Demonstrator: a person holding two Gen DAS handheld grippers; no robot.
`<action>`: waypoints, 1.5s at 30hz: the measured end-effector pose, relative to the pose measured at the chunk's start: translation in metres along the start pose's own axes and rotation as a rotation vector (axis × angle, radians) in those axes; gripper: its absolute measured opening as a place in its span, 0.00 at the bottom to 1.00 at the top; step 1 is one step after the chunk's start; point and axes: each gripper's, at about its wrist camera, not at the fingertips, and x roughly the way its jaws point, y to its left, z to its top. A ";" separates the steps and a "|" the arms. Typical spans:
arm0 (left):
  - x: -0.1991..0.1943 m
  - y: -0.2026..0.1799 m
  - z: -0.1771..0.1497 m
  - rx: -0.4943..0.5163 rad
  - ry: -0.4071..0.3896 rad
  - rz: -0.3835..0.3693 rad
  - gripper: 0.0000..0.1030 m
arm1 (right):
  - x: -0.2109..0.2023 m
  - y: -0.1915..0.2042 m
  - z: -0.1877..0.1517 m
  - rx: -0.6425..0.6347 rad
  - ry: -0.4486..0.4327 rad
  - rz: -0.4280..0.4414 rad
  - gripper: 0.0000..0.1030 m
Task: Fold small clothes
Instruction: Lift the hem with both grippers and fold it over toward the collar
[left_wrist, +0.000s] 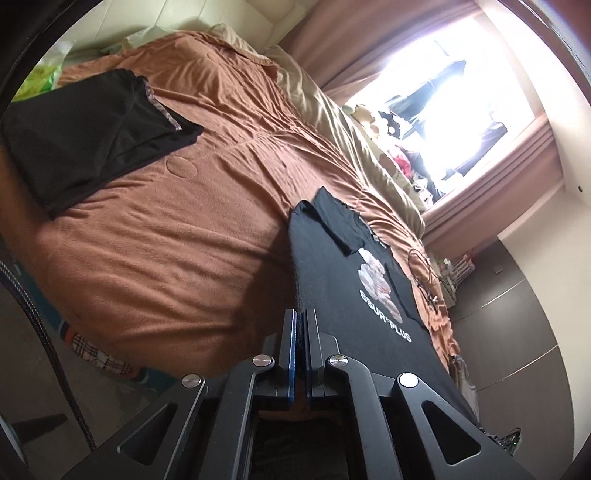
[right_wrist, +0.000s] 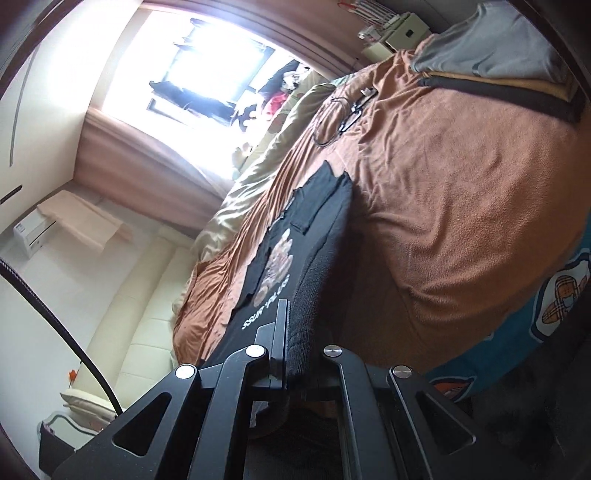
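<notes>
Both grippers pinch the shirt's near hem, presumably to carry it over in a fold. Left wrist view: left gripper is clamped on the shirt, which lies on the bed. Right wrist view: right gripper is likewise closed on fabric.

**A bedroom lit by one bright window**

A bed under a rust-brown blanket fills the room, a beige quilt bunched along its far side. Beyond it a window glares white between pinkish curtains. The walls are cream. Dark wardrobe doors stand to the right, and a cream padded headboard lies left.
</notes>
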 end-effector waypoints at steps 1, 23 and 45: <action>-0.009 -0.002 -0.004 0.007 -0.009 -0.007 0.03 | -0.006 0.001 -0.003 -0.005 -0.002 0.005 0.00; -0.151 -0.010 -0.039 0.026 -0.131 -0.126 0.02 | -0.104 0.024 -0.028 -0.110 -0.079 0.089 0.00; -0.161 -0.048 0.000 0.051 -0.191 -0.187 0.02 | -0.058 0.031 0.023 -0.152 -0.083 0.114 0.00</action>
